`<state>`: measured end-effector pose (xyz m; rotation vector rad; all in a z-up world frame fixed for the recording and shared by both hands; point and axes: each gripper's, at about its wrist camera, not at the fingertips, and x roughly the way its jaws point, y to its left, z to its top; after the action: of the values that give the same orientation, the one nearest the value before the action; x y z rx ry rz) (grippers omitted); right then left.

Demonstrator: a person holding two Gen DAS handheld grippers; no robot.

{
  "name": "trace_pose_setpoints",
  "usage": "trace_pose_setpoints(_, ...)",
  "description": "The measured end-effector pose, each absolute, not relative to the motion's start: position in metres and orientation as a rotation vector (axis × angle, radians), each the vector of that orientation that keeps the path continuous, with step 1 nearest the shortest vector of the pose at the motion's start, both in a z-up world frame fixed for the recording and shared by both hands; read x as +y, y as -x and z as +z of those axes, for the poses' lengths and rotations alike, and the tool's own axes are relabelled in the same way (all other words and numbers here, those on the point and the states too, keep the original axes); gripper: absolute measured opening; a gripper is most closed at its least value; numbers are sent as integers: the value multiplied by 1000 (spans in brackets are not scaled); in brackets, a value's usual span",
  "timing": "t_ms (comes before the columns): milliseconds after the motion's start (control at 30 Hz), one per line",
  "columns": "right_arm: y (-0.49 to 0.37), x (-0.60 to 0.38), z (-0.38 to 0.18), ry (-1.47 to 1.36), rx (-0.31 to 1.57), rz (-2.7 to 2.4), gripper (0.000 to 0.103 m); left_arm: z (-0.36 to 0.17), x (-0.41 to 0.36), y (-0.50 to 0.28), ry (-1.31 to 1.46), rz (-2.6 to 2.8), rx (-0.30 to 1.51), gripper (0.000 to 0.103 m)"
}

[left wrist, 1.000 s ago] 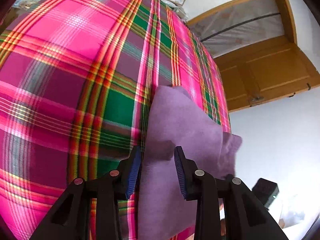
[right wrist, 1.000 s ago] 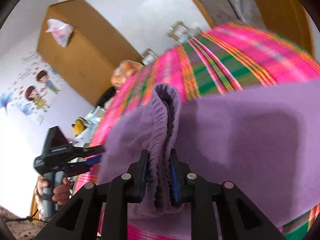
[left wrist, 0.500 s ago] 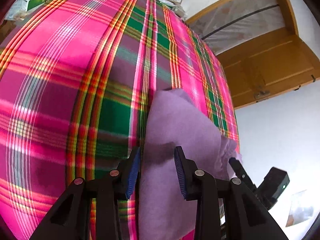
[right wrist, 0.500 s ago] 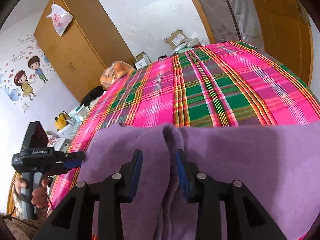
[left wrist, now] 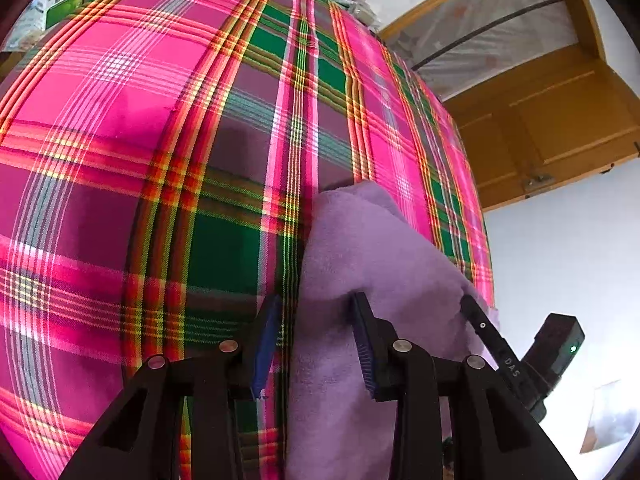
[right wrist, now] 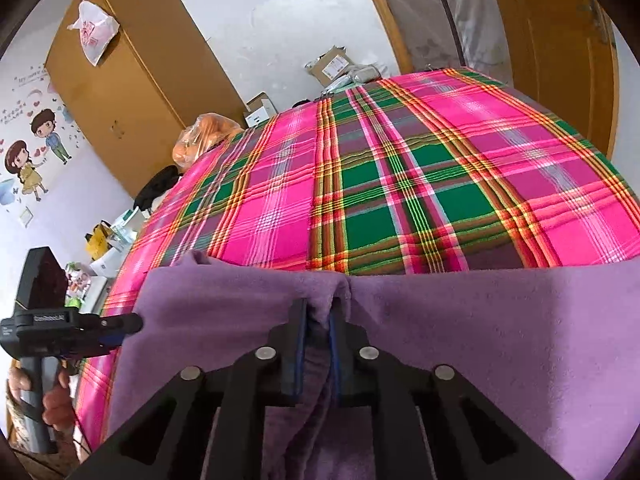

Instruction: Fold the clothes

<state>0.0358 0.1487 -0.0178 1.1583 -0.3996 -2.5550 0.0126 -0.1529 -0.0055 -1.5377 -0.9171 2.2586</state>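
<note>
Right gripper (right wrist: 319,320) clamped on a bunched ridge of the purple cloth (right wrist: 480,340), which spreads flat to both sides of it on the plaid bed (right wrist: 400,168). Left gripper (left wrist: 316,340) jaws apart, cloth edge lying between them, not pinched. Beyond the bed: orange bag (right wrist: 200,140), contents unclear; cardboard boxes (right wrist: 332,64), contents not visible.
</note>
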Motion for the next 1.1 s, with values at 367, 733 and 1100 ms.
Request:
trace_pose_setpoints(367, -80, 146, 17, -985, -207, -2639, 23, -4, -154, -13, 1550, 2248, -934, 37)
trace_pose_setpoints(733, -123, 125, -16, -1022, 40, -2642, 27, -5, -152, -24, 1552, 2239, -930, 37)
trace_pose_setpoints(1100, -150, 103, -2, -957, 90, -2595, 29, -1, -158, -43, 1516, 2229, -942, 37)
